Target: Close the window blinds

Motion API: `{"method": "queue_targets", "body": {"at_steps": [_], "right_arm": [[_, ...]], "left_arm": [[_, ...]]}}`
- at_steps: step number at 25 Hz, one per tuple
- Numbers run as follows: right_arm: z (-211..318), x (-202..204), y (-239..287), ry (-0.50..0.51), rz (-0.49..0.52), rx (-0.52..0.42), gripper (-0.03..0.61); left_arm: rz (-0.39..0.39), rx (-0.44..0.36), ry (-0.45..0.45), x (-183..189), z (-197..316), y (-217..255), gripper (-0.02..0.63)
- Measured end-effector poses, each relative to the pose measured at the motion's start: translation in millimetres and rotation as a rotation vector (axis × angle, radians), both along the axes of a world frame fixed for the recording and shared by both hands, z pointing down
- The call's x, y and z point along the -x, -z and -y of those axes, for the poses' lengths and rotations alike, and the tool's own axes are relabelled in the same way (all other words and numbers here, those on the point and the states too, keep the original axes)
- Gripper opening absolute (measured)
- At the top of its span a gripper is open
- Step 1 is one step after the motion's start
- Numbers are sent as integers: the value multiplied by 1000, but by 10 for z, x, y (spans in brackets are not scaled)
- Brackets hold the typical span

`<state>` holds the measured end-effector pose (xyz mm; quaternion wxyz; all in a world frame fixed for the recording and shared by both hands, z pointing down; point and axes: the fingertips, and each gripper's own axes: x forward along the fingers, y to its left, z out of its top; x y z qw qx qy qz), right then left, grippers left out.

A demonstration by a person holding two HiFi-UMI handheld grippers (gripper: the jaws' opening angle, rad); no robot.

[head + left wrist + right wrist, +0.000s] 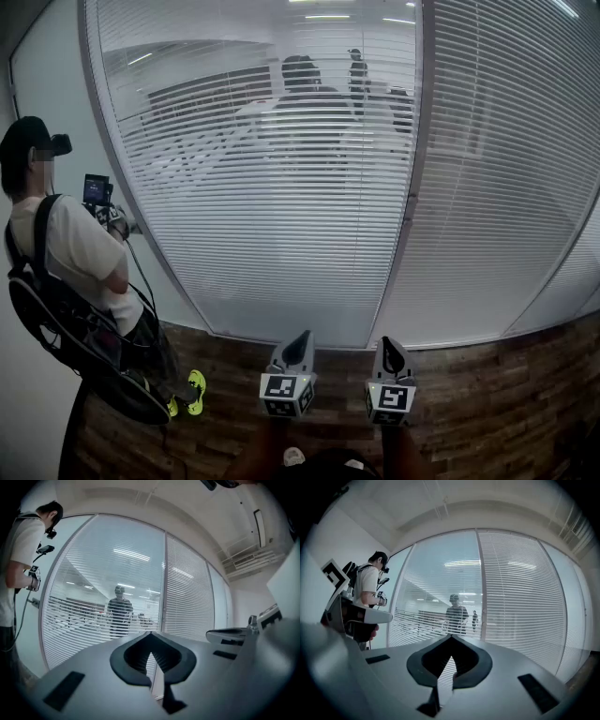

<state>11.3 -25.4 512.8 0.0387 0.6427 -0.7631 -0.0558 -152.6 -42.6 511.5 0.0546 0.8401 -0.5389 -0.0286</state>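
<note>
White slatted blinds cover a curved glass wall. On the left pane the blinds (253, 206) have their slats tilted so that I can see through them into the room behind. The blinds on the right pane (506, 187) look solid white. A grey post (413, 197) separates the two panes. My left gripper (299, 337) and right gripper (390, 344) are held level, low in the head view, side by side and short of the glass. Both are shut with nothing in them; the left gripper (151, 634) and the right gripper (451, 637) show their tips meeting in their own views.
A person in a white shirt (80, 262) with a backpack and a hand-held device stands at the left, close to the glass. Behind the glass stands another person (305, 98). The floor (487, 403) is dark wood.
</note>
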Motion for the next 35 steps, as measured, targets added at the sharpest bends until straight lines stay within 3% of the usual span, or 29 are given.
{"method": "queue_targets", "body": {"at_steps": [4,7,12,17,23,35], "right_arm": [[-30,-98,6,-20,9,18,3],[-57,-82,93,10,16,-32,3],[-127,-136,44,-6,18,4,3],[-163,-130,114,25,29,-37,3],[-230,-245,40,0,40,11,3],[-351,-429,203,63,17,-40,3]], "left_arm": [[48,4,2,-45,-13,3,-6],[51,2,-1,-72,-34,1,-6],[70,-3,-5,-124,-91,24,-6],[81,-47,0,-181,-150,117,-6],[101,-23,3,-231,-211,132,-6],[121,-31,19,-551,-387,224,-6]]}}
